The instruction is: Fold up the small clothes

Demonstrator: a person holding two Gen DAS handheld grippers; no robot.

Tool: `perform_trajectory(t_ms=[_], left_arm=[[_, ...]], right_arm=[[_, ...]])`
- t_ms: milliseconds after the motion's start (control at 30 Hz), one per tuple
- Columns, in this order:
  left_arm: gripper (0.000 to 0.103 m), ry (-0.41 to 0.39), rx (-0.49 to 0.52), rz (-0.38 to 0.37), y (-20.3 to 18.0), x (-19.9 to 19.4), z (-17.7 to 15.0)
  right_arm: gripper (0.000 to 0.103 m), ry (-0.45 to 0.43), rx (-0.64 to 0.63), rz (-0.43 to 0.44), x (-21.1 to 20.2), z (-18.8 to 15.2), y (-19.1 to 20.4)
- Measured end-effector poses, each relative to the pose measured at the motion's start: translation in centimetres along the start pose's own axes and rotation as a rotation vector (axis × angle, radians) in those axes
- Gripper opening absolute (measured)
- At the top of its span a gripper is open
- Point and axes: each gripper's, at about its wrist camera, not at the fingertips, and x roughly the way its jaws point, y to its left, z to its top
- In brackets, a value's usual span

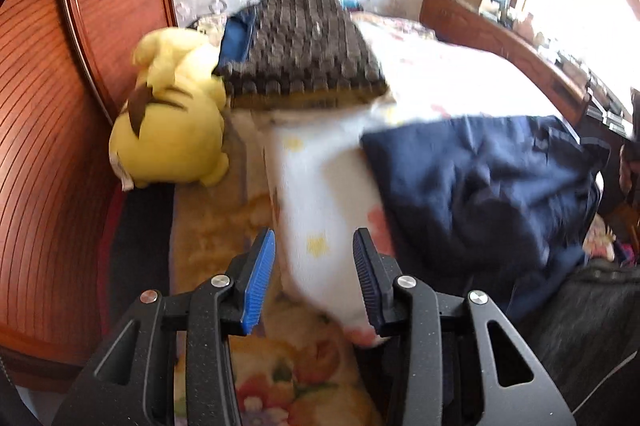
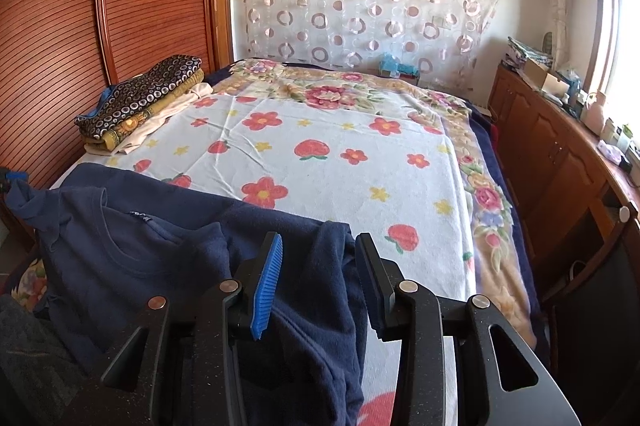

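A navy sweatshirt [image 2: 132, 250] lies spread near the bed's front edge, neckline up. My right gripper [image 2: 318, 266] hovers over its right part. A raised fold of the navy cloth sits between its fingers, but the pads stand apart and do not press on it. In the blurred left wrist view the same navy sweatshirt [image 1: 480, 186] lies to the right. My left gripper [image 1: 314, 266] is open over the corner of the white flowered sheet [image 1: 320, 210], left of the garment, with nothing gripped.
A yellow plush toy [image 1: 168, 130] lies by the wooden slatted wardrobe [image 2: 60, 46]. A folded stack of patterned cloth [image 2: 140, 94] sits at the bed's far left. The white flowered sheet [image 2: 320, 146] covers the bed. A low wooden cabinet [image 2: 560, 154] with clutter runs along the right under the window.
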Motion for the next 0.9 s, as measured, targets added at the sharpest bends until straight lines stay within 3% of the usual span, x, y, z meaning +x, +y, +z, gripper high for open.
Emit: perform_trajectory(t_ms=[233, 500, 667, 900], left_arm=[[0.042, -0.047, -0.009, -0.062, -1.1, 3.1, 4.0], [0.042, 0.032, 0.051, -0.110, -3.7, 8.6, 6.4], [0.042, 0.097, 0.091, -0.101, -4.7, 11.3, 7.0], [0.042, 0.112, 0.072, -0.104, -4.4, 12.3, 6.9]], right_arm=[[0.049, 0.021, 0.004, 0.007, 1.9, 1.0, -0.2], [0.050, 0.098, -0.036, -0.014, 4.8, 2.2, -0.5], [0.050, 0.179, -0.026, -0.021, 7.0, 2.1, -1.2], [0.050, 0.270, 0.000, 0.027, 8.4, 1.5, -2.1]])
